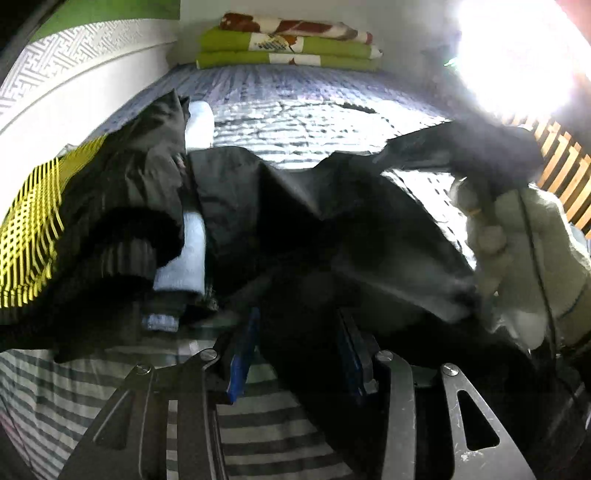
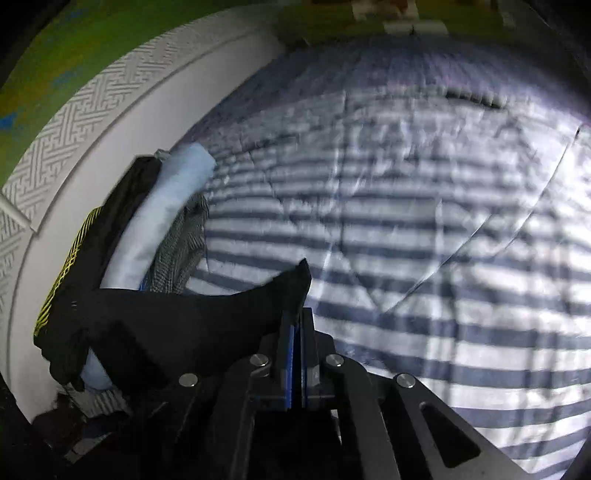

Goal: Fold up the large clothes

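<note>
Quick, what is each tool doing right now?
Left tool: open, fingers apart around the black garment, not clamped.
Right tool: shut, pinching a corner of the black garment.

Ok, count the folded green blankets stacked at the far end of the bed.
2 green blankets: one directly on top of the other, at the far end of the striped bed. A red-and-white folded one tops them; more may be hidden behind.

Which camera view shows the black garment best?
The left wrist view: the black garment spreads across the frame. The right wrist view shows only one corner, pinched in the right gripper.
</note>
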Motion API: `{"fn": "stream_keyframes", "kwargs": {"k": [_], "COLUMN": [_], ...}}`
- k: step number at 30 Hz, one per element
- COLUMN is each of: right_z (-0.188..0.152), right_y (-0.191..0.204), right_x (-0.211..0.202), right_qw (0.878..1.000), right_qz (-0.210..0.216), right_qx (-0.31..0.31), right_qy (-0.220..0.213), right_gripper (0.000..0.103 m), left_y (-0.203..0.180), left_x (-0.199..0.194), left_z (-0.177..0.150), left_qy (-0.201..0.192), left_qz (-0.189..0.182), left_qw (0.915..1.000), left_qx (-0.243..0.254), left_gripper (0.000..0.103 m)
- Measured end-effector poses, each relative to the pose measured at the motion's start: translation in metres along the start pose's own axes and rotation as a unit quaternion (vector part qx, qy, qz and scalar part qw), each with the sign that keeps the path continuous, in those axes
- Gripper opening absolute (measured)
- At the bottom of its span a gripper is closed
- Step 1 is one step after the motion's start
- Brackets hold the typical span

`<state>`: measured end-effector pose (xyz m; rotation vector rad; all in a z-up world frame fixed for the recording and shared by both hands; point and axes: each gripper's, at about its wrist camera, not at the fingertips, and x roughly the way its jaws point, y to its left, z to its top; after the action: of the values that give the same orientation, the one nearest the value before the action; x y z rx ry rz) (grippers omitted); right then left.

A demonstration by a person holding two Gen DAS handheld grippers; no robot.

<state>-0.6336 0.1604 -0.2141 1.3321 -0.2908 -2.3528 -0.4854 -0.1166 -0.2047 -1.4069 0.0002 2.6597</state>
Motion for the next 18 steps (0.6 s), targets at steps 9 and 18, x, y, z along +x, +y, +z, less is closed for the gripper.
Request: {"fn": "stream_keyframes", "kwargs": {"k": [9, 18], "right_z": [0.02, -0.054], "right_y": [-0.057, -0.062], "right_x": [-0.061, -0.239], "right_qw": [0.994, 0.995], "right_qz": [-0.098, -0.074], "right_qx": [0.048, 0.018], "right_qy": [-0.021, -0.062], "right_gripper": [0.01, 0.014], "left_y": [-0.016, -0.023], "left_x": [-0.03, -0.16], "left_z": [-0.008, -0.074], "left_qy": [-0.006, -0.02], "left_qz": [0.02, 0.028], "left_qw": [0.9997, 0.9993], "left_qx": [0.014, 0.013], "left_gripper": [0.045, 0.045]}}
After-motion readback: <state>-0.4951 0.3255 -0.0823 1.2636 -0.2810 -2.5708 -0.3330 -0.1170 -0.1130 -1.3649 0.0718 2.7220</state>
